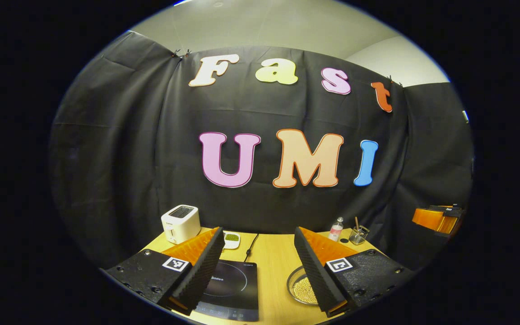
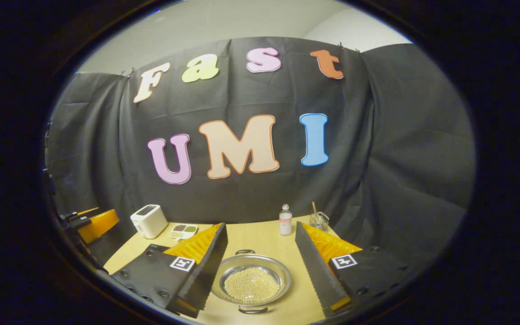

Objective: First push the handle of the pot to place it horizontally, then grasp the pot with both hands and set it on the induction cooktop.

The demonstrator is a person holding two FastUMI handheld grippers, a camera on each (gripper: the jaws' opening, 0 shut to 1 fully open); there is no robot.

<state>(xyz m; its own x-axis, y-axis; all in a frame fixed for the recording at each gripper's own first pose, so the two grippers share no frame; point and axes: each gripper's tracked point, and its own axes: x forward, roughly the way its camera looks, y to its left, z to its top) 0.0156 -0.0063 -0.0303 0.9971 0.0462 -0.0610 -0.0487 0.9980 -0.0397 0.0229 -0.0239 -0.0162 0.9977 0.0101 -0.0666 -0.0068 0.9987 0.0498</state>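
A shallow metal pot [image 2: 252, 280] holding small pale beads sits on the wooden table [image 2: 264, 237]. One loop handle [image 2: 245, 252] points away from the right gripper view and the other [image 2: 253, 310] points toward it. My right gripper [image 2: 260, 225] hangs open above the pot, a finger on each side, touching nothing. The black induction cooktop [image 1: 228, 289] lies flat beneath my left gripper [image 1: 258, 232], which is open and holds nothing. In the left gripper view the pot [image 1: 303, 286] sits right of the cooktop, partly hidden by a finger.
At the back of the table stand a white toaster [image 1: 180, 223], a small divided dish [image 2: 183, 231], a bottle [image 2: 285, 220] and a glass cup with sticks [image 2: 318, 221]. The cooktop's cord [image 1: 252, 246] runs toward the back wall. Each view catches the other gripper far off at its edge.
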